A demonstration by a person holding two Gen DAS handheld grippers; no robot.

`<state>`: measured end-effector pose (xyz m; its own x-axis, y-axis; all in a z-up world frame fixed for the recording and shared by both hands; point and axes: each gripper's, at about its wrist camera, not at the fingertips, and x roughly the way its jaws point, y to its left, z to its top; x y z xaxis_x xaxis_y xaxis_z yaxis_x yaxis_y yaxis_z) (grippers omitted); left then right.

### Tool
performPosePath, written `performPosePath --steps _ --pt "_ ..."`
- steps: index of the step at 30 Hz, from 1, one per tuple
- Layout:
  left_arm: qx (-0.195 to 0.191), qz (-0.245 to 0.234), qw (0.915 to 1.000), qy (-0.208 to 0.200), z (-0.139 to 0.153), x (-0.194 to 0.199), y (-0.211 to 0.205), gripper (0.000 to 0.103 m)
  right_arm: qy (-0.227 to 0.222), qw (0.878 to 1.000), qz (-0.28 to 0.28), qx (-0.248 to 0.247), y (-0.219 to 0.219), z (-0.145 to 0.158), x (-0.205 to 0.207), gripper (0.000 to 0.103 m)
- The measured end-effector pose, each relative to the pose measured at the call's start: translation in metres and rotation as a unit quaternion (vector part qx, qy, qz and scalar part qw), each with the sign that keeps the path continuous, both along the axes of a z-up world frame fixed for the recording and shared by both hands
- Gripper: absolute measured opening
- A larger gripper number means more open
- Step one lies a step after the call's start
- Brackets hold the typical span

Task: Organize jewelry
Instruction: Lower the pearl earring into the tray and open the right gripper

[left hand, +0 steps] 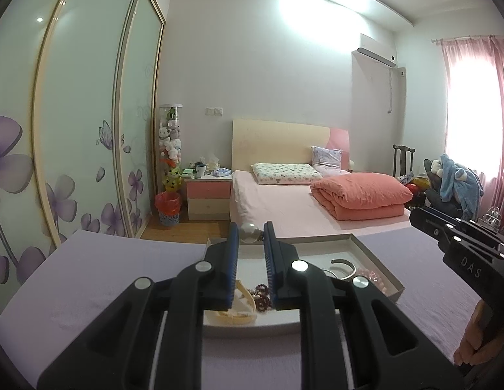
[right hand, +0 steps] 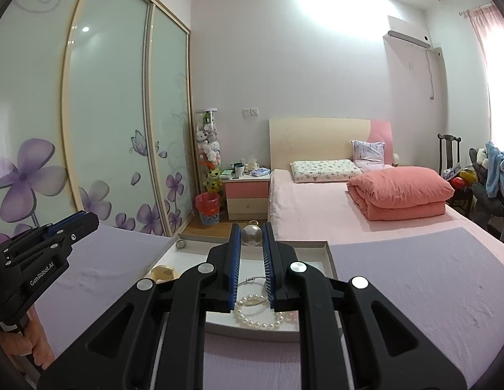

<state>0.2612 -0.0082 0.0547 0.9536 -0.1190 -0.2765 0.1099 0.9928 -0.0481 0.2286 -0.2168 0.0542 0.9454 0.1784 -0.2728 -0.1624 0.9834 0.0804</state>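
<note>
- Plainly, "DAS" was printed on the side of the right tongs (right hand: 252, 227), and "GenRobot.AI" on the side of the left tongs (left hand: 250, 227); no other writing could be read.
- Left tongs were pinching a pearly ball (left hand: 248, 234) at the very tips, held above the far rim of the tray (left hand: 375, 253).
- Right tongs were likewise pinching a silvery ball (right hand: 252, 235) with a small loop on top, also over the tray's far edge.
- Both tongs pointed the same way, side by side and well apart, each held by a hand (left hand: 473, 341).
- One shallow tray lay on the lilac surface (left hand: 105, 276), its far rim near the surface's far edge, with the floor and the bed (left hand: 284, 208) beyond.
- Bare cloth stretched to the left and to the right of the tray.
- Counted in the tray: one cream bangle (left hand: 239, 305), one dark-red bead bracelet (left hand: 261, 295), one silver cuff (left hand: 343, 265), one pink bead bracelet (left hand: 372, 276), one pearl bracelet (right hand: 258, 313), one thin hoop (right hand: 252, 283), one small ring (right hand: 180, 244).
- Two balls in all, one per tongs.
</note>
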Motion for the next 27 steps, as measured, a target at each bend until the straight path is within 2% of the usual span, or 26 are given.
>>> performPosePath --steps 12,27 --pt "-0.003 0.002 1.0 0.004 -0.008 0.027 -0.002 0.016 0.026 1.0 -0.009 0.005 0.001 -0.014 0.032 0.014" --pt "-0.003 -0.006 0.9998 0.017 -0.025 0.073 -0.007 0.016 0.057 0.998 -0.019 -0.02 0.018 -0.039 0.07 0.014"
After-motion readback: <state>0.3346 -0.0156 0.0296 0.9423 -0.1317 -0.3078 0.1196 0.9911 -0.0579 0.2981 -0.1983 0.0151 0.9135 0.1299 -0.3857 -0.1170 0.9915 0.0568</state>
